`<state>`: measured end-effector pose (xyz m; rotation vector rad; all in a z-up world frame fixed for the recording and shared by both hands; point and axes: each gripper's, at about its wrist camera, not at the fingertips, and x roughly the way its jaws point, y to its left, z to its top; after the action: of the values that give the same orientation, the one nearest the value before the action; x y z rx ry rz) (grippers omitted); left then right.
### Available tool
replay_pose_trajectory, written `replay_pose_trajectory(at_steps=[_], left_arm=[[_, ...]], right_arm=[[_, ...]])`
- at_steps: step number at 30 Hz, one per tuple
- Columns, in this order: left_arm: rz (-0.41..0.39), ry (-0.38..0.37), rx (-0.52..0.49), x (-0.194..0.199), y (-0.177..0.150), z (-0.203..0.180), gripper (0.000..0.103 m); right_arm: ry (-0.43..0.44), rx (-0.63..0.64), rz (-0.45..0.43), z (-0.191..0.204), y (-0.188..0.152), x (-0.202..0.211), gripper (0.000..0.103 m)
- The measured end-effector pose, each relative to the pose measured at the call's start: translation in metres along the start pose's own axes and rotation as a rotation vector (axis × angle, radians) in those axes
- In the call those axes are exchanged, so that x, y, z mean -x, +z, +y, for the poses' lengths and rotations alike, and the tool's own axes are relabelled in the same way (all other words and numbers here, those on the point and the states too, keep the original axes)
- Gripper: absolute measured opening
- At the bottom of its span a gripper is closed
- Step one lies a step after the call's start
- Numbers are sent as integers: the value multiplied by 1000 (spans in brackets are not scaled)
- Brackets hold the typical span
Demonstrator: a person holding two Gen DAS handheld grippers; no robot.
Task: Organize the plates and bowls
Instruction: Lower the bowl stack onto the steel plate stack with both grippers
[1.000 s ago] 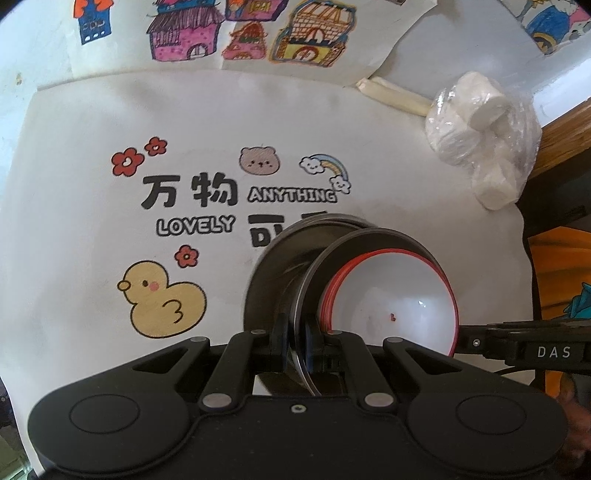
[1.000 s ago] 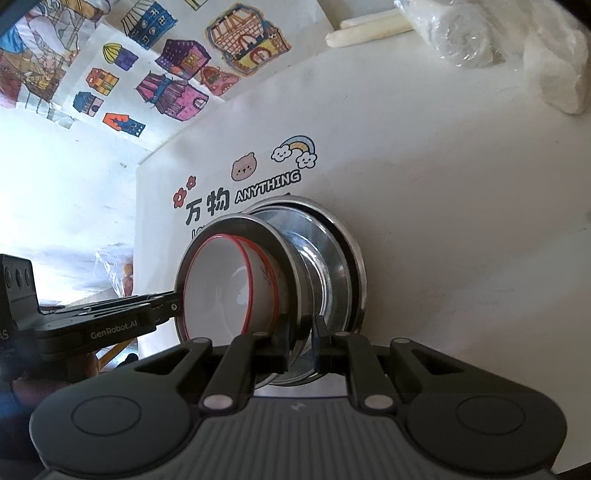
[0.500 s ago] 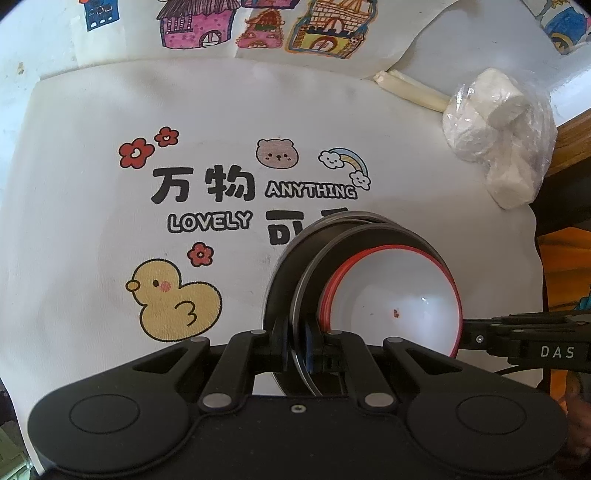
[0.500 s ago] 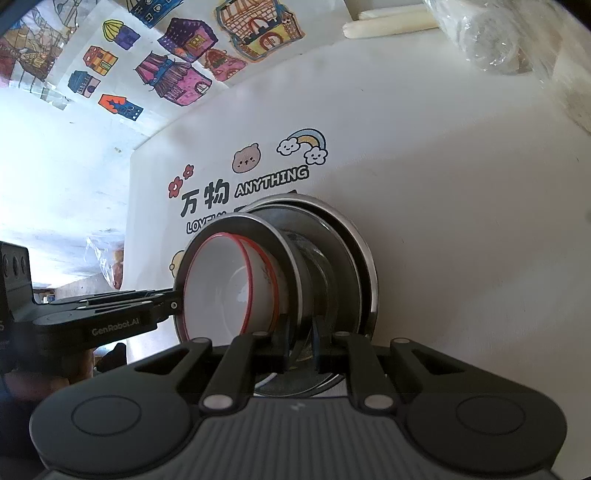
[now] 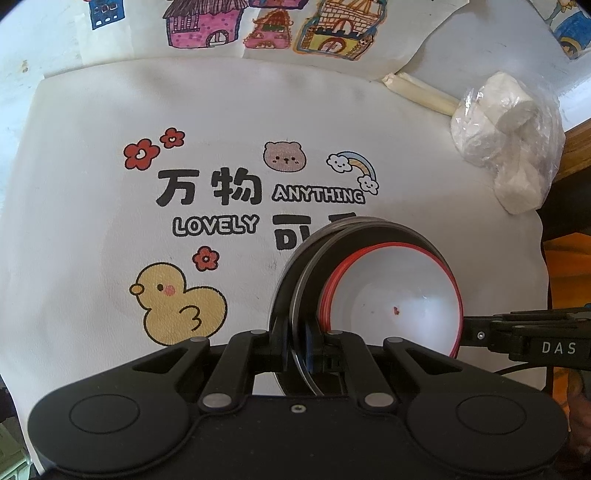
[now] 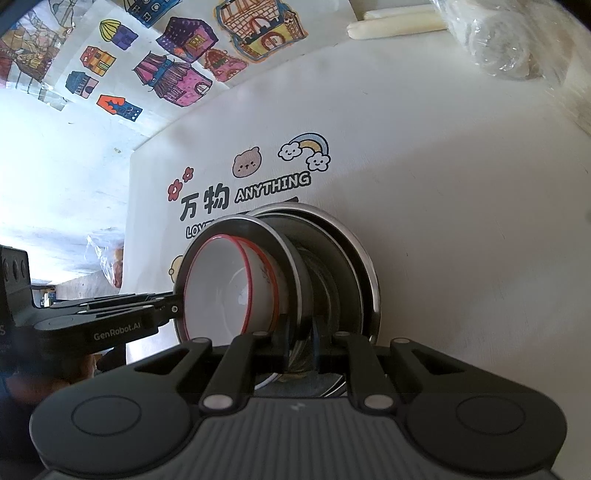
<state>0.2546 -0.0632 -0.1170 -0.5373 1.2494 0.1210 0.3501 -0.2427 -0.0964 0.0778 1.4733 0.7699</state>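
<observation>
At lower centre of the left wrist view, the left gripper (image 5: 295,350) has its jaws closed on the steel plate (image 5: 306,280) rim. To the right, the white bowl (image 5: 399,299) sits inside. The right gripper (image 6: 301,347) pinches the opposite rim, seemingly sharing the stack's weight above the bench (image 5: 92,184).

Two grippers, the left (image 5: 297,354) and the right (image 6: 299,347), each clamp the rim of a stack of dishes above a printed cloth (image 5: 92,221). The stack counts two metal plates (image 6: 354,266) and two red-rimmed white bowls (image 5: 399,295) nested together. Near the cloth's far right corner lie two pale sticks (image 5: 421,92) and one clear bag (image 5: 509,144) of white lumps. Four house drawings (image 5: 266,22) show along the far edge in the left wrist view.
</observation>
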Motion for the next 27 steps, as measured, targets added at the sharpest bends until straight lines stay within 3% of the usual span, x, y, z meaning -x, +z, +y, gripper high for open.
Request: replay_pose_trajectory(at_steps=[27], left_arm=[[17, 9, -39, -9, 7, -11, 7]], right_arm=[[-8, -53, 1, -9, 1, -8, 13]])
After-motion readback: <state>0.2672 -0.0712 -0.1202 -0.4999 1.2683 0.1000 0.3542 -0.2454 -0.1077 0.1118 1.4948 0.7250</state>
